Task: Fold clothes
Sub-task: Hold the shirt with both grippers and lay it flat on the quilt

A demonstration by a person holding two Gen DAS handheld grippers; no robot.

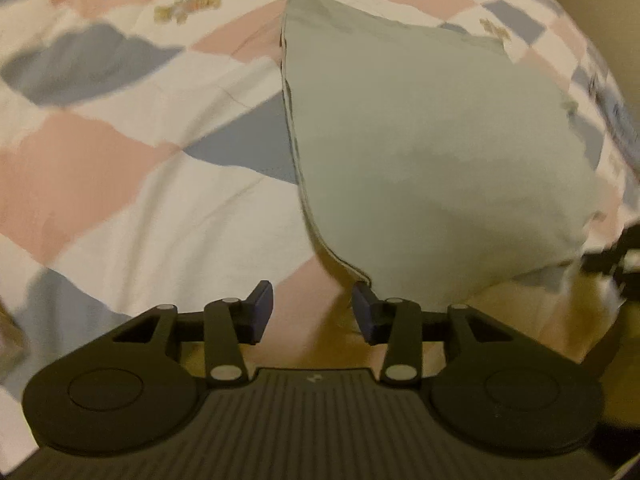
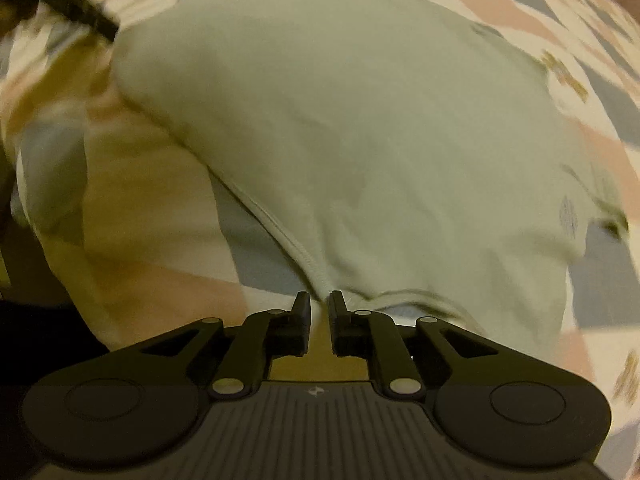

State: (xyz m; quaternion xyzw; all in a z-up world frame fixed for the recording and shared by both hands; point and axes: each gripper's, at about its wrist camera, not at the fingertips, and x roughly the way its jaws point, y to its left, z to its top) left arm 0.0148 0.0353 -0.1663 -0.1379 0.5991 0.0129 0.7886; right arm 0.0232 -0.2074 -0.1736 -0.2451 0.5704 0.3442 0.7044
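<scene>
Checkered quilt under my pale green garment — right gripper pinches its near hem, probably to pull a fold over, while my left gripper sits spread beside the corner.

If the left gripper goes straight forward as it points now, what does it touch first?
Probably the checkered bedcover. The left gripper is open, and the pale green garment begins just beside its right finger, so that finger may brush the hem first; depth is unclear.
</scene>
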